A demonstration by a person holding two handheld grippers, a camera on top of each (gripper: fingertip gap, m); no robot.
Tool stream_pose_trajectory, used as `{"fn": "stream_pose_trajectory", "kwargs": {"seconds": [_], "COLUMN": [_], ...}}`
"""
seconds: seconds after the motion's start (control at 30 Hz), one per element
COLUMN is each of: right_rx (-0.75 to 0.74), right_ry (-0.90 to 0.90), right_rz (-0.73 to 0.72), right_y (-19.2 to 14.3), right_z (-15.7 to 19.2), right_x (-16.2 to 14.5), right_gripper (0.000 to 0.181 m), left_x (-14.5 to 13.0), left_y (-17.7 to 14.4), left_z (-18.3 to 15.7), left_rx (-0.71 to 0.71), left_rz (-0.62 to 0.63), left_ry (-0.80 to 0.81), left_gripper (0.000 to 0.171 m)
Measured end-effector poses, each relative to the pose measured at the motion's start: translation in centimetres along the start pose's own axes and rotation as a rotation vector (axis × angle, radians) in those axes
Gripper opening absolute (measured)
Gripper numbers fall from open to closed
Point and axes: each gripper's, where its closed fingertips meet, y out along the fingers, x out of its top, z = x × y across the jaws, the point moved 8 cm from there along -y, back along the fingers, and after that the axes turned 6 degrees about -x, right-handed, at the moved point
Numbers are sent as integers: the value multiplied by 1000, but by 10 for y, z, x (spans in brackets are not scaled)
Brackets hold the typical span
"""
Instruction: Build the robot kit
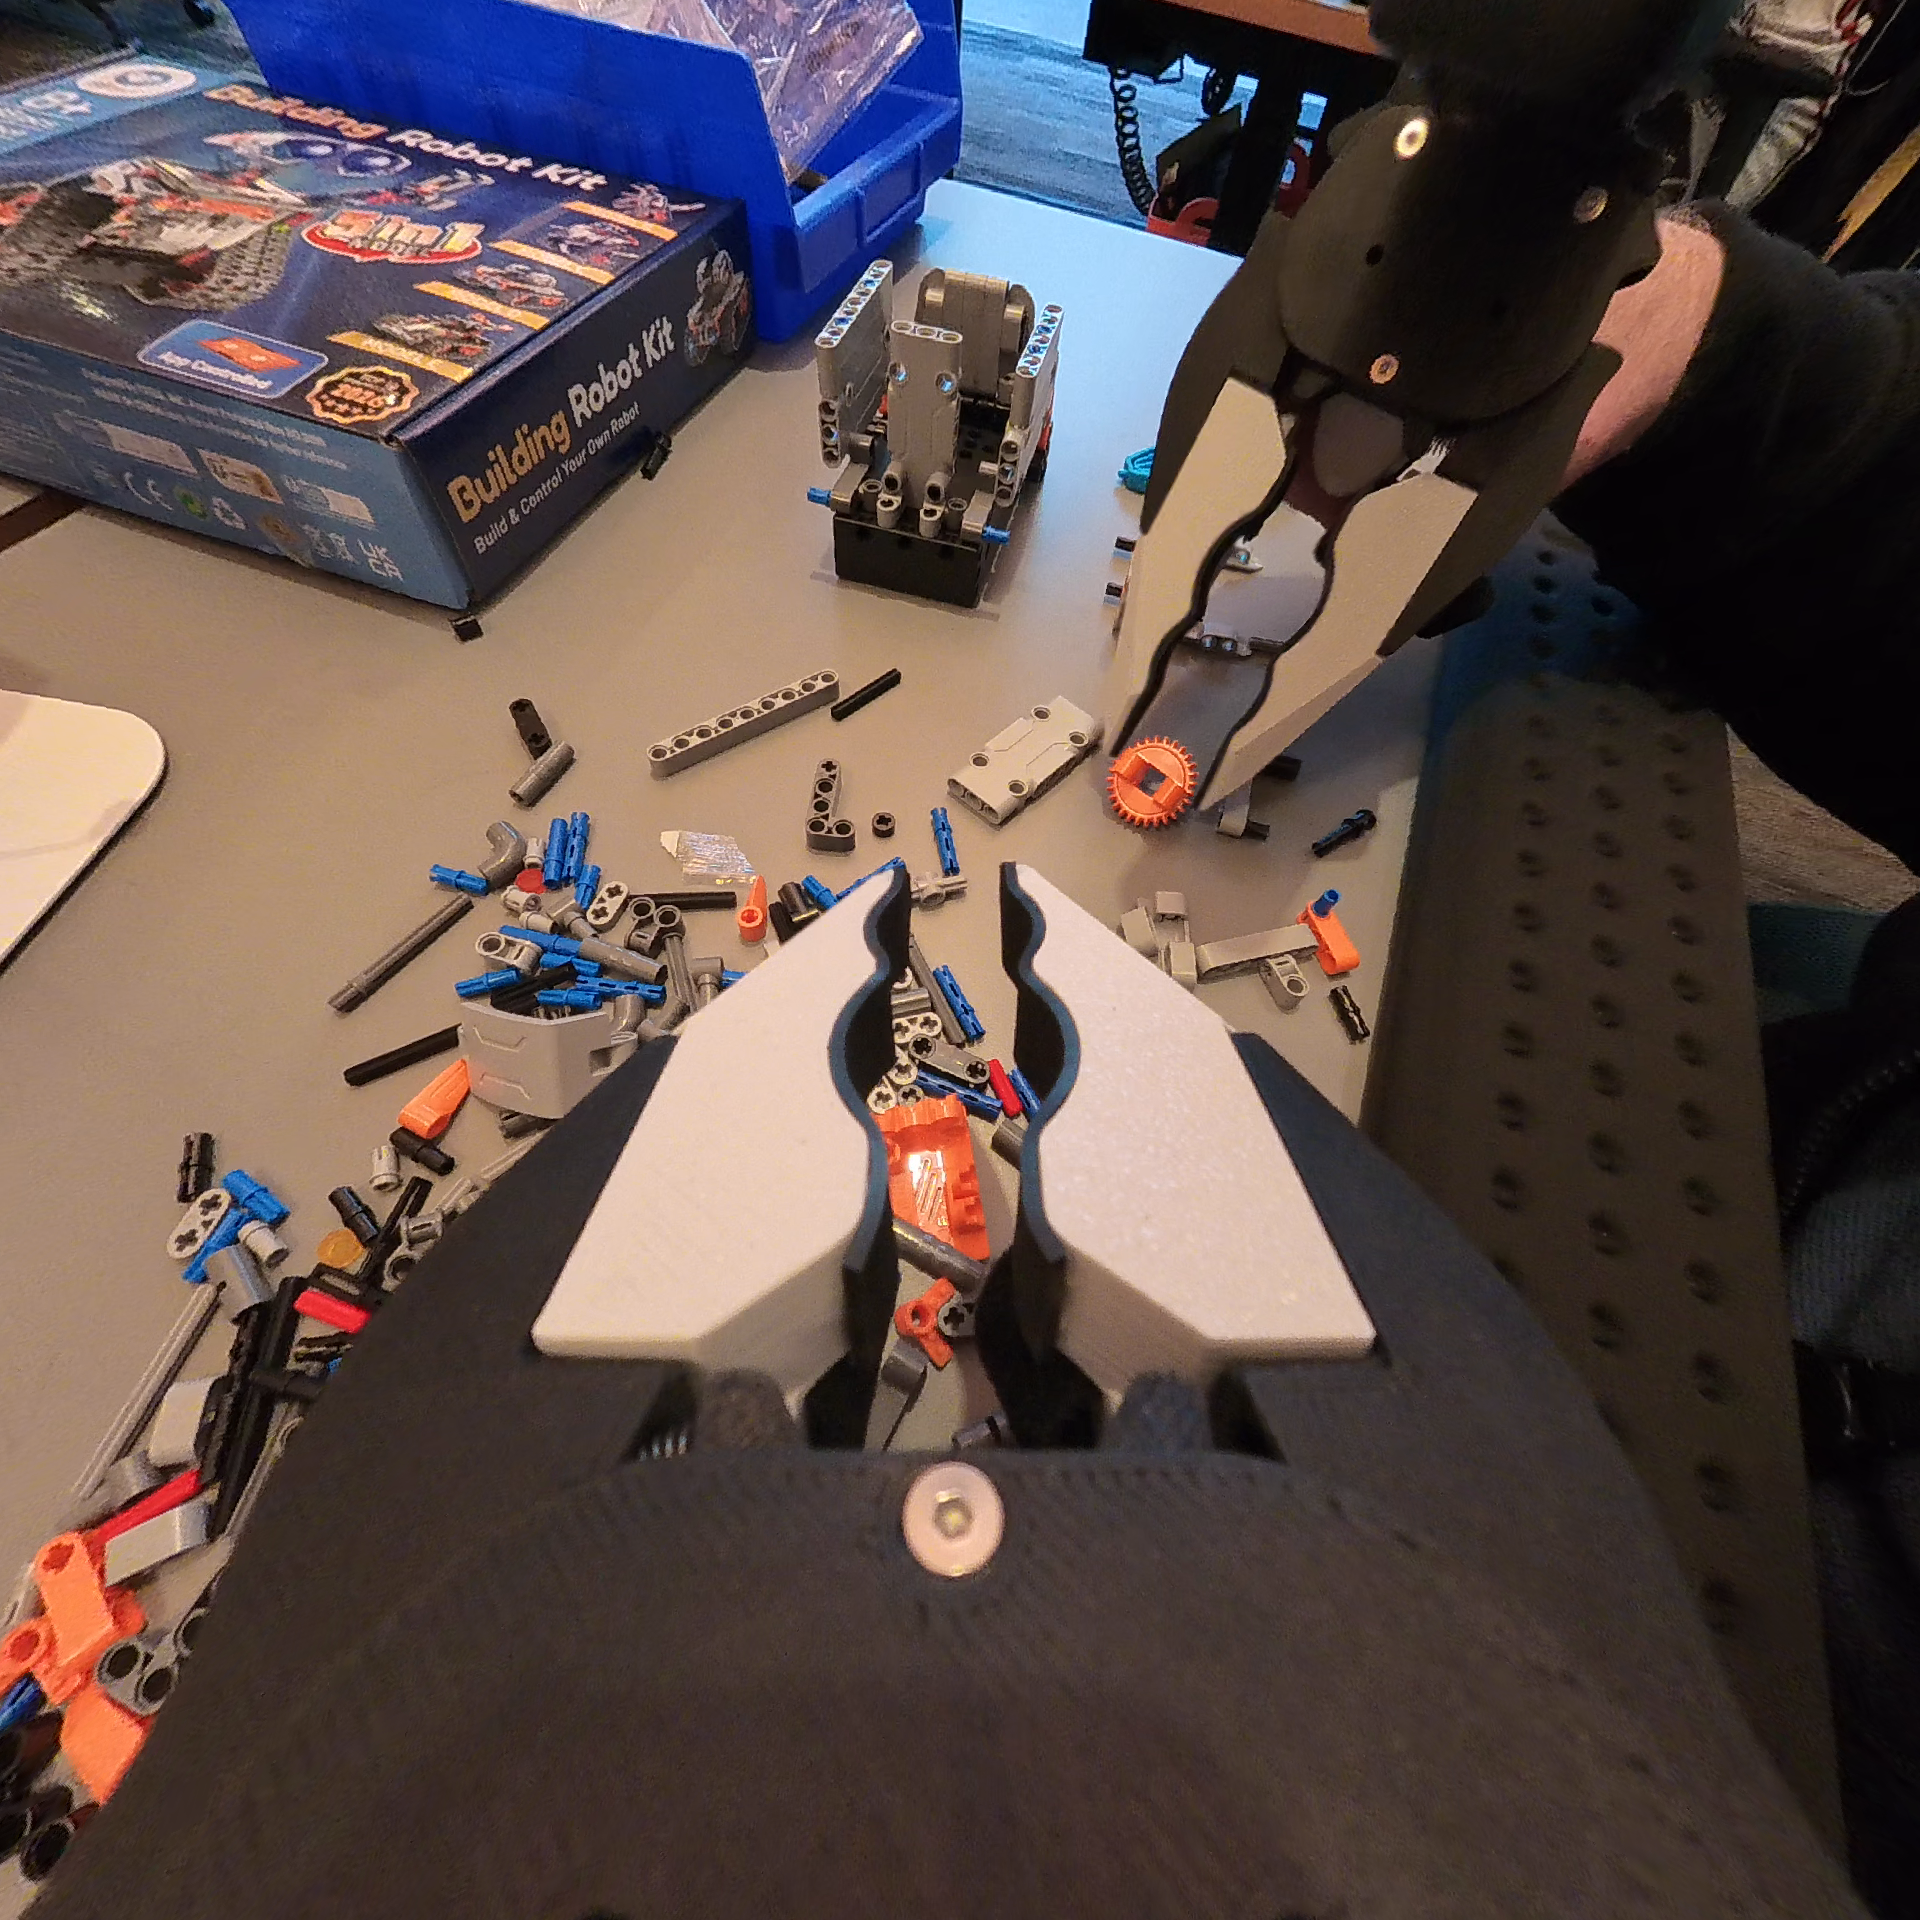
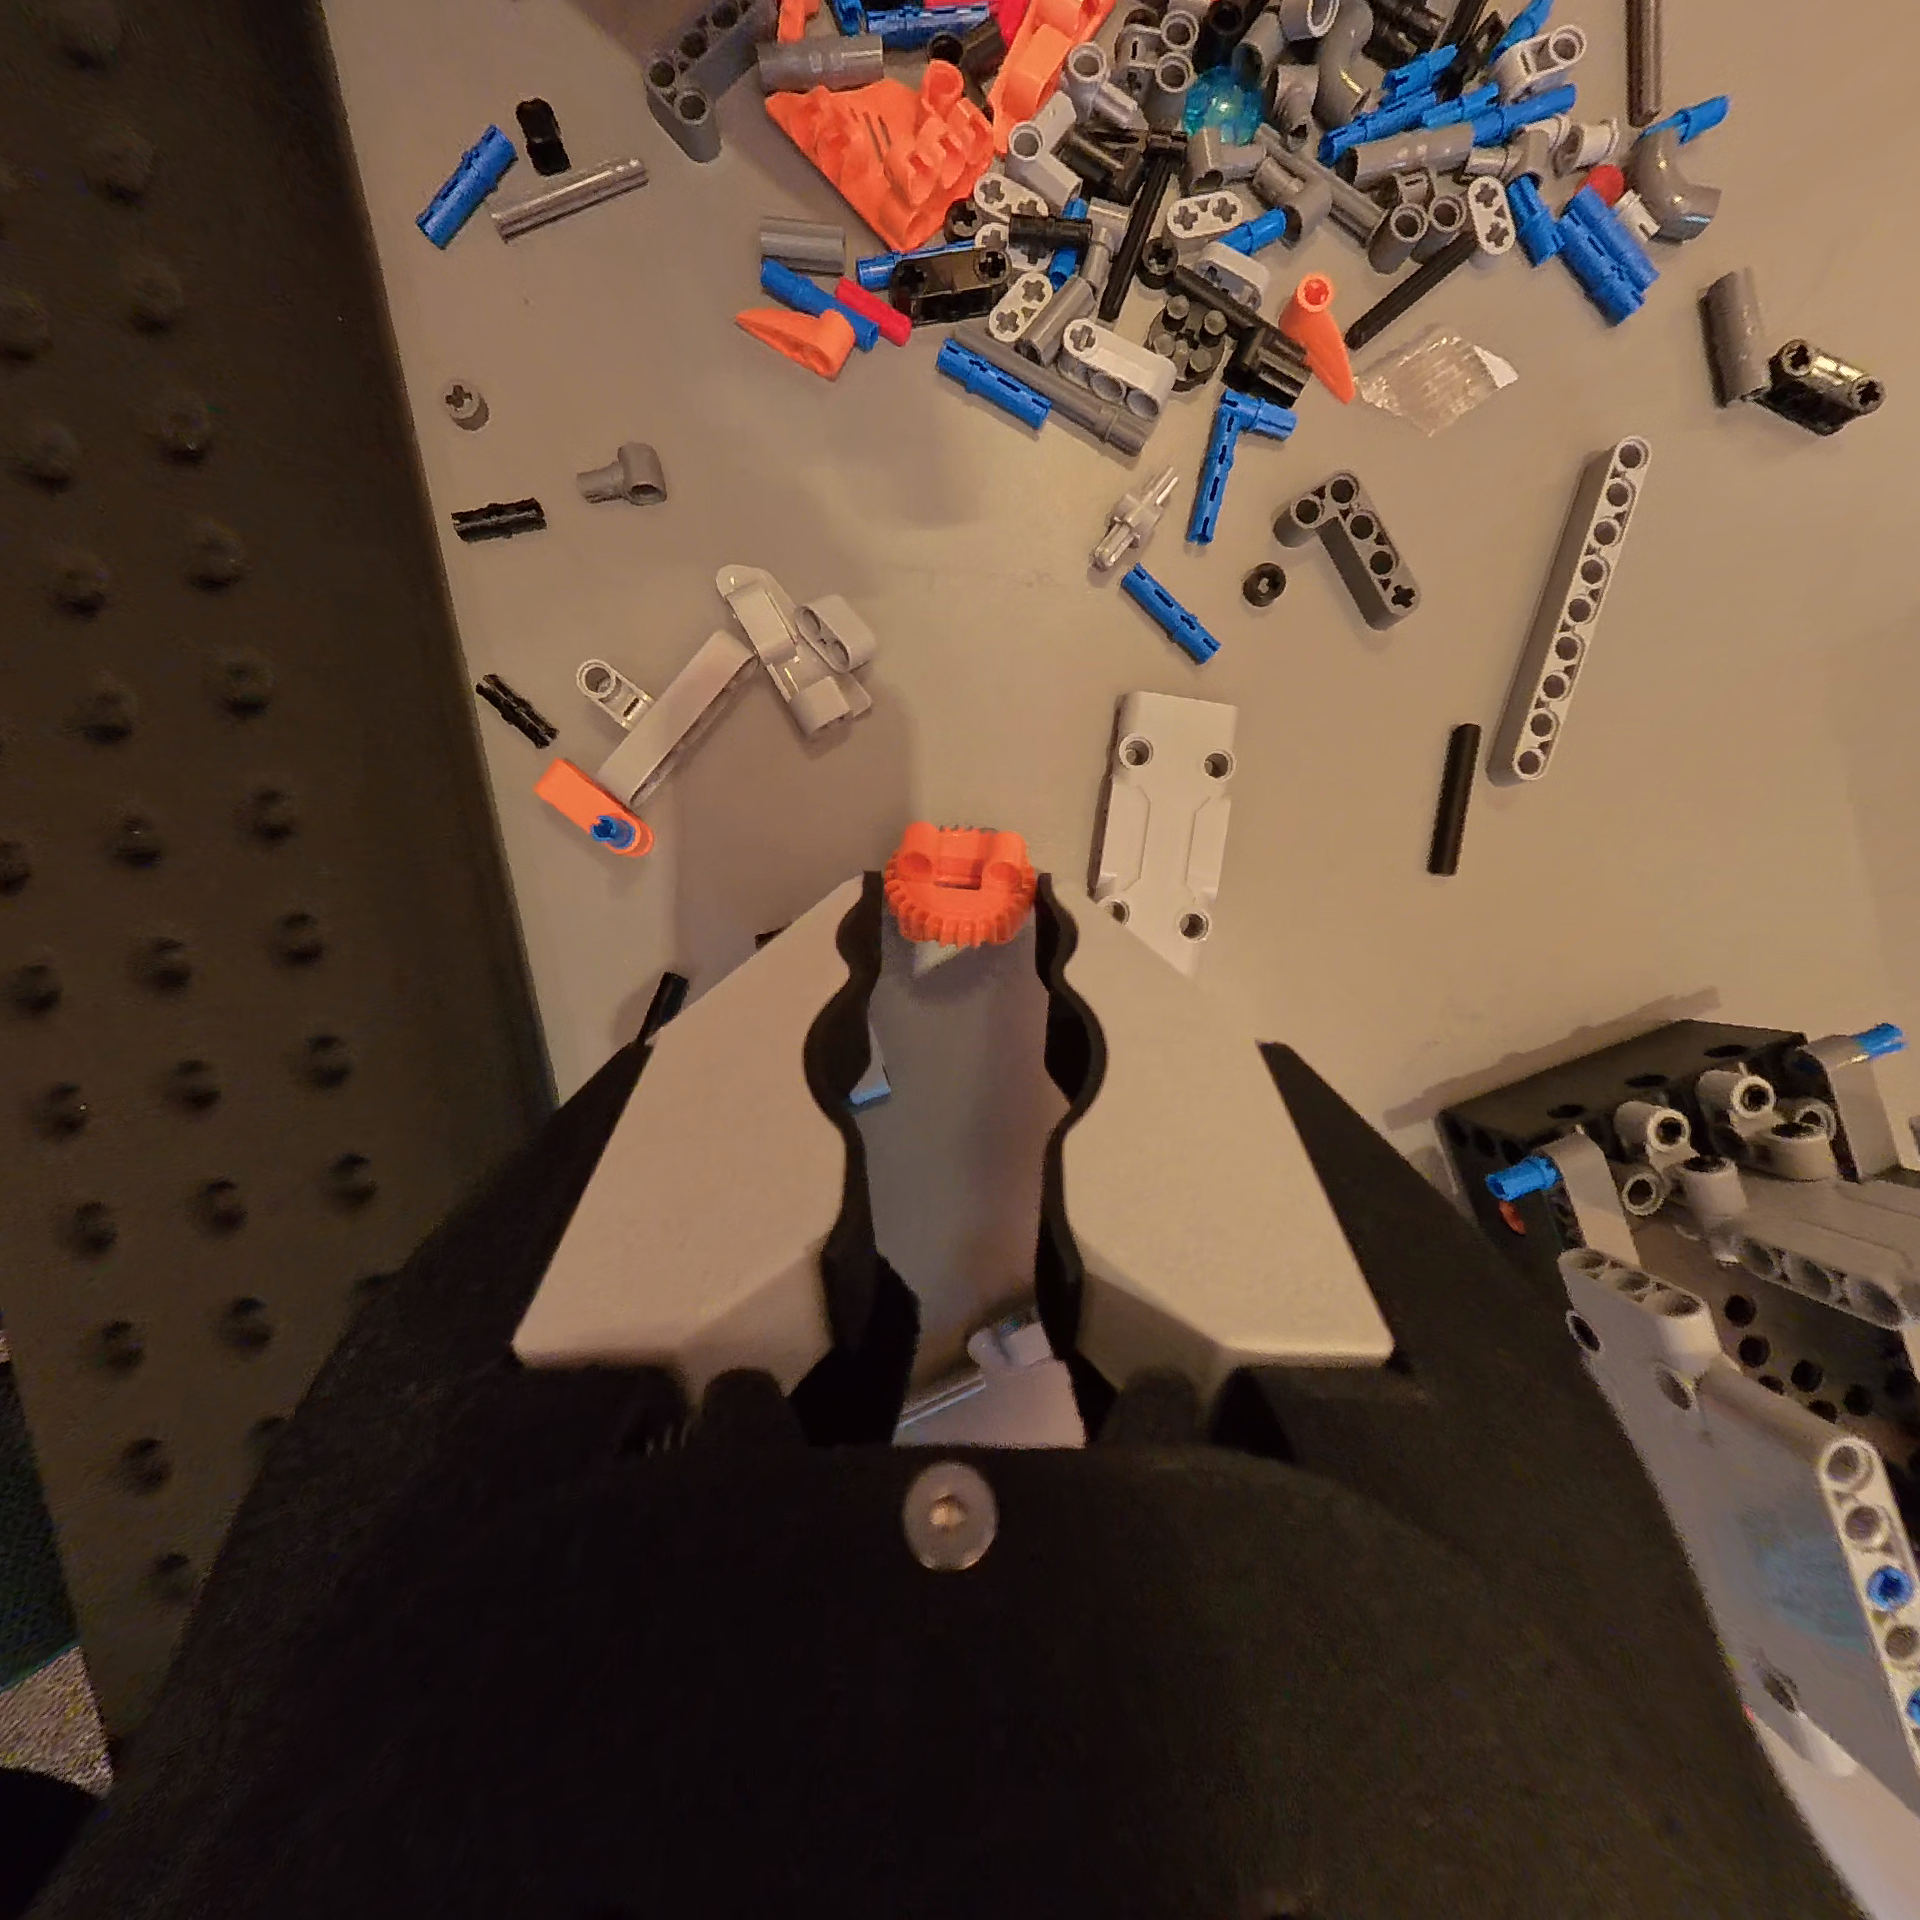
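My right gripper [image 2: 954,885] is shut on a small orange gear [image 2: 956,883], pinched between its fingertips just above the grey table [image 2: 935,499]. In the left wrist view the right gripper [image 1: 1158,774] comes down from the upper right, held by a gloved hand, with the gear [image 1: 1151,781] at its tips beside a light grey panel piece [image 1: 1023,758]. My left gripper [image 1: 956,883] is open a little and empty. It hovers over a pile of small blue, grey, black and orange building parts [image 1: 582,966], which also shows in the right wrist view [image 2: 1195,208].
A partly built grey and black model [image 1: 935,436] stands at mid-table, also in the right wrist view [image 2: 1714,1247]. A blue kit box [image 1: 343,312] and a blue bin [image 1: 665,125] sit at the back left. A dark studded mat [image 1: 1579,1039] borders the table. A long grey beam [image 2: 1574,613] lies loose. The grippers' ends are close to 12 cm from one another.
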Motion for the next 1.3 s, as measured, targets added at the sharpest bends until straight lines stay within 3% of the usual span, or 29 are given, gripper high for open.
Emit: {"fn": "stream_pose_trajectory", "kwargs": {"seconds": [0.6,1.03,1.3], "right_rx": [37,10,-30], "right_ry": [-15,29,26], "right_rz": [-69,-123,-106], "right_y": [15,-1,-1], "right_z": [4,-4,-19], "right_x": [19,21,37], "right_gripper": [28,31,27], "left_x": [-1,1,2], "left_y": [2,-7,-17], "left_z": [-1,4,7], "left_rx": [-5,36,66], "left_rz": [11,-9,-36], "left_ry": [3,1,-3], "left_gripper": [15,16,15]}}
